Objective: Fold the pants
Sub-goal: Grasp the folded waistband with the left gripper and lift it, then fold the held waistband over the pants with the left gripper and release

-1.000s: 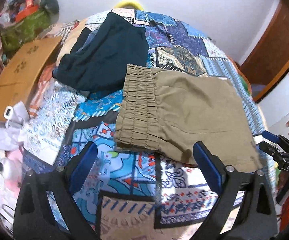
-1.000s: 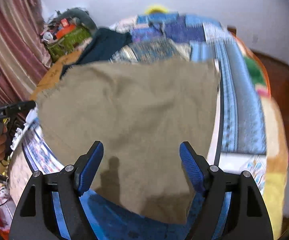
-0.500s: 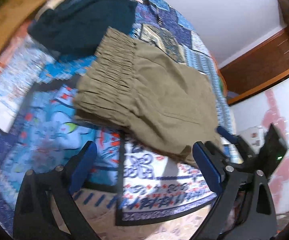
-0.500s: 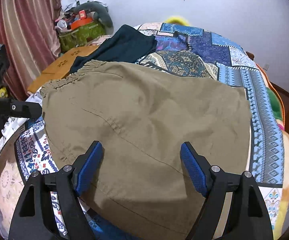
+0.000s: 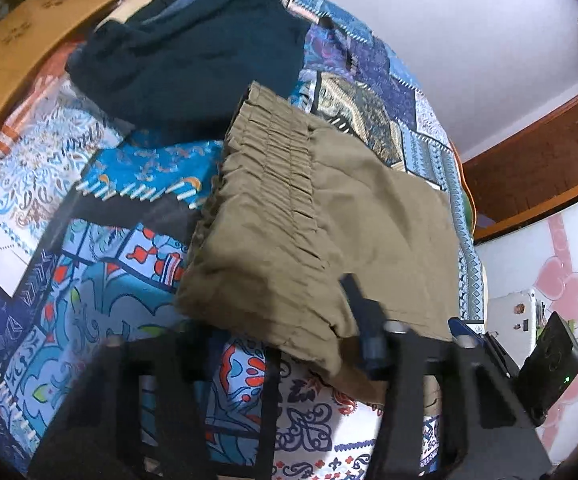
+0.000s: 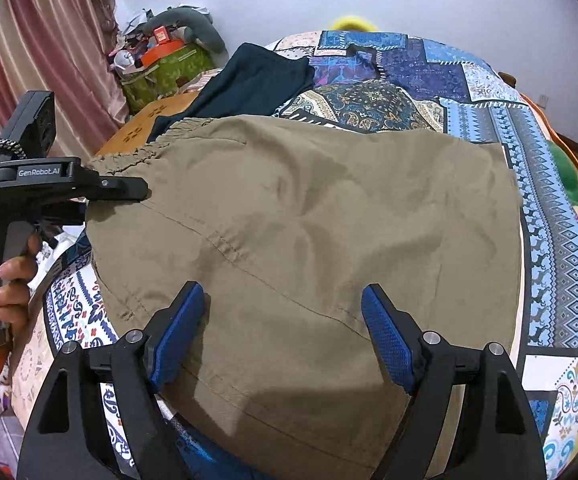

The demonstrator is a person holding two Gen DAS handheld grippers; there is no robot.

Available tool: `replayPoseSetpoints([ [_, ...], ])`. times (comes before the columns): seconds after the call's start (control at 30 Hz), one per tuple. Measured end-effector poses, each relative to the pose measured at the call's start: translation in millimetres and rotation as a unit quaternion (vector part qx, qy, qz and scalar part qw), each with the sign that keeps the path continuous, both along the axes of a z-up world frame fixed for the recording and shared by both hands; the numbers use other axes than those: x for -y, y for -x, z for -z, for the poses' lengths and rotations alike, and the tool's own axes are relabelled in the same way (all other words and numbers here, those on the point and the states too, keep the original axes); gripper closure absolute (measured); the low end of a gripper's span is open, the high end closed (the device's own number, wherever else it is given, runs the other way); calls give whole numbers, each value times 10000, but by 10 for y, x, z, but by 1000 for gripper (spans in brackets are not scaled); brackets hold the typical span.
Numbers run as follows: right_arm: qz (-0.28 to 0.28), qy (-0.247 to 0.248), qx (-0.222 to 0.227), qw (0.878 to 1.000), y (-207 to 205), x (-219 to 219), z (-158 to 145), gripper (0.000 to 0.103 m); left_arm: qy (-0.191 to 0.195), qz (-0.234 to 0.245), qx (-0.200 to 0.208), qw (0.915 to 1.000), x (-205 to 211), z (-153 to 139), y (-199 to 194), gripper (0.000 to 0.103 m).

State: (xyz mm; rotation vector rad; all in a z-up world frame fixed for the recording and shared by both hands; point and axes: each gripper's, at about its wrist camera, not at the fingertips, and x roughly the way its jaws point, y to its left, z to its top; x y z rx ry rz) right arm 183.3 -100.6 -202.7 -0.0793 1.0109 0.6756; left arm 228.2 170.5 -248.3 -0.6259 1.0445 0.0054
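Note:
Khaki pants [image 5: 329, 220] [image 6: 309, 240] lie folded flat on a patchwork quilt [image 5: 89, 240], elastic waistband toward the left. My left gripper [image 5: 281, 340] is at the near waistband corner. Its jaws are closing and blurred, with the corner of the fabric between them. In the right wrist view the left gripper [image 6: 129, 192] has one finger lying on top of that corner, held by a hand [image 6: 13, 276]. My right gripper [image 6: 285, 328] stands open just above the near edge of the pants, with nothing pinched. Its blue tip [image 5: 465, 330] shows at the right of the left wrist view.
A dark teal garment [image 5: 193, 52] [image 6: 249, 76] lies behind the pants, touching the waistband. A brown board [image 5: 29, 40] runs along the bed's left side. A green bag with clutter [image 6: 161, 72] and a striped curtain [image 6: 29, 40] stand beyond. A wooden door [image 5: 549, 152] is at right.
My left gripper has come down onto the near waistband corner and its jaws have narrowed around the fabric. The right gripper has settled low over the pants, still wide.

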Motion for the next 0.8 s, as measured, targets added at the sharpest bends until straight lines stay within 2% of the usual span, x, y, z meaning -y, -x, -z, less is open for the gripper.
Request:
replayPoseSetpoints([
  [0.07,36,-11,13,10000,17,14,-16,25,-292,37,103,9995,50,-71,61,66],
  [0.17,114,-22,36,9999,39,68,-46,25,-910,66,297,9954,145,-224,195,69],
  [0.27,194,-63,36,9998,97,168,-76,25,-1527,40,477,9871,215,-387,322,69],
  [0.33,230,-64,38,9997,135,229,-88,25,-1966,-9,587,9787,234,-486,450,70],
  [0.47,343,44,58,9994,208,365,-83,25,-2903,-107,791,9536,294,-669,656,69],
  [0.53,394,95,49,9992,243,430,-79,25,-3409,-160,885,9358,355,-747,704,69],
  [0.63,431,34,46,9991,292,501,-86,25,-3784,-64,1016,9200,458,-814,729,69],
  [0.67,452,38,30,9990,297,502,-83,25,-3984,-43,1073,9109,528,-833,717,70],
  [0.73,492,62,59,9988,300,491,-81,25,-4246,-16,1168,8978,640,-879,682,70],
  [0.8,515,76,80,9986,308,475,-76,25,-4270,33,1310,8947,739,-948,631,70],
])
